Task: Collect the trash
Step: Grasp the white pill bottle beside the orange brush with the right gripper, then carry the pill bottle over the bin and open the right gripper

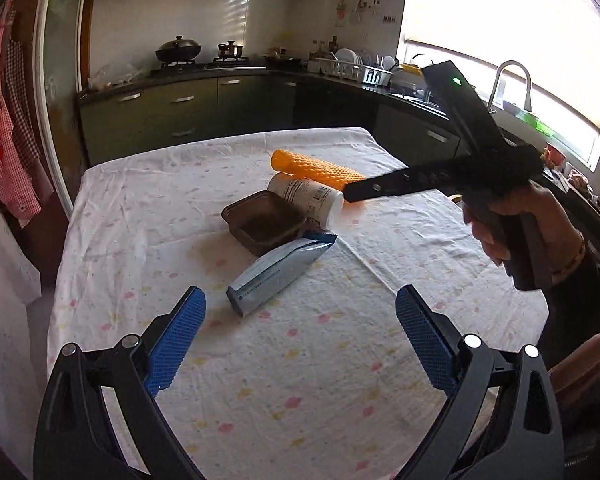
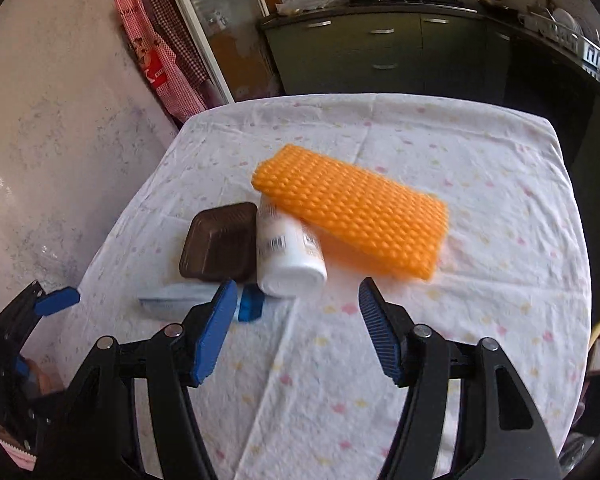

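Note:
Trash lies in a cluster mid-table: an orange foam mesh sleeve (image 1: 315,170) (image 2: 351,212), a white bottle (image 1: 307,196) (image 2: 288,256) on its side, a brown plastic tray (image 1: 266,222) (image 2: 220,242) and a silver-blue pouch (image 1: 280,276) (image 2: 180,300). My left gripper (image 1: 300,294) is open wide above the cloth, with the pouch just beyond its tips and nothing between its pads. My right gripper (image 2: 298,286) is open and empty, its tips just short of the bottle. In the left wrist view a hand (image 1: 511,224) holds it, and one finger (image 1: 379,190) reaches over the bottle and sleeve.
The table (image 1: 260,380) wears a white floral cloth. A wall (image 2: 40,160) and hanging aprons (image 2: 160,64) stand to its left. Behind it are green cabinets (image 1: 188,108), a stove with a wok (image 1: 178,50), a dish rack (image 1: 355,66) and a sink tap (image 1: 511,80) under the window.

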